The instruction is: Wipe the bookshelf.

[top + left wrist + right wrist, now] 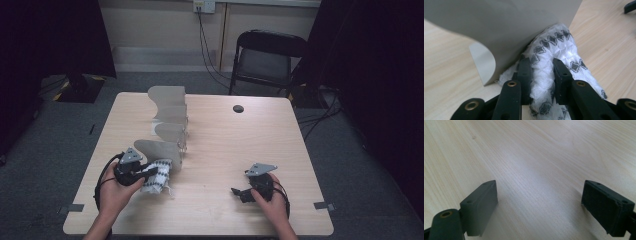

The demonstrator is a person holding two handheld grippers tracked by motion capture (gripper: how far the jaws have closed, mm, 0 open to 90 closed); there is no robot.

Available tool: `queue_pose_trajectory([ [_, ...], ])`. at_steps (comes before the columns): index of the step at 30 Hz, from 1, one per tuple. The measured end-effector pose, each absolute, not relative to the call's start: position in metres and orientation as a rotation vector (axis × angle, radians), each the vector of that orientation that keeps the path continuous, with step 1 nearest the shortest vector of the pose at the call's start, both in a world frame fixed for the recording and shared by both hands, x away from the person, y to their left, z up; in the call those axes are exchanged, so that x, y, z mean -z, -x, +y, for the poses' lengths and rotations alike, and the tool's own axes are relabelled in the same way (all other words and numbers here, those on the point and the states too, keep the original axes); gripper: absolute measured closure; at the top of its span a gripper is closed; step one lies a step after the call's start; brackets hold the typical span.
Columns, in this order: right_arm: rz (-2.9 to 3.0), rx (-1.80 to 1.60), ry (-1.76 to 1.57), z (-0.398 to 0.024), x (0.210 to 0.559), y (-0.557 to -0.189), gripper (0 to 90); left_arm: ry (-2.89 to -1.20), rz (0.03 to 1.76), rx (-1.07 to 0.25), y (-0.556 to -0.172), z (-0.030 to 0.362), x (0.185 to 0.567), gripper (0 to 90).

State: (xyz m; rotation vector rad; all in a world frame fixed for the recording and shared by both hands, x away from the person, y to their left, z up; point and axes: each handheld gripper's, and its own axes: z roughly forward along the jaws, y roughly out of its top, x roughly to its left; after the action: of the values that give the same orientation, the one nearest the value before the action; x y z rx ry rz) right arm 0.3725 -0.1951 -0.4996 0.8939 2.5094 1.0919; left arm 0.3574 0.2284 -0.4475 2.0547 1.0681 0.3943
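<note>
Left gripper [541,75] pinches soft, knitted, diamond-patterned cloth [559,47] beside curved, perhaps plastic, divider [506,27].

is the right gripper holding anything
No, in the right gripper view the right gripper has its jaws wide apart with nothing but bare table between them.

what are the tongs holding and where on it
The left tongs pinch the white patterned cloth at a bunched fold near its end; the right tongs are open and hold nothing.
</note>
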Motion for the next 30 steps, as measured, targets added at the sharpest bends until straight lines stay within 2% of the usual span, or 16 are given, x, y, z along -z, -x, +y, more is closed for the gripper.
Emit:
queue_pose_trajectory([
  [11, 2.509, -1.092, -0.894, -0.195, 0.5, -0.372, 12.5, -2.067, 1.079, -0.389, -0.356, 0.228, 0.465, 71.8],
  [18, 2.509, -1.092, -0.894, -0.195, 0.5, -0.373, 12.5, -2.069, 1.085, -0.379, -0.356, 0.23, 0.458, 71.9],
  [23, 2.509, -1.092, -0.894, -0.195, 0.5, -0.373, 12.5, -2.05, 1.078, -0.372, -0.354, 0.234, 0.434, 71.9],
  [30, 2.51, -1.091, -0.894, -0.195, 0.5, -0.373, 12.5, -1.985, 1.012, -0.432, -0.349, 0.239, 0.379, 71.9],
])
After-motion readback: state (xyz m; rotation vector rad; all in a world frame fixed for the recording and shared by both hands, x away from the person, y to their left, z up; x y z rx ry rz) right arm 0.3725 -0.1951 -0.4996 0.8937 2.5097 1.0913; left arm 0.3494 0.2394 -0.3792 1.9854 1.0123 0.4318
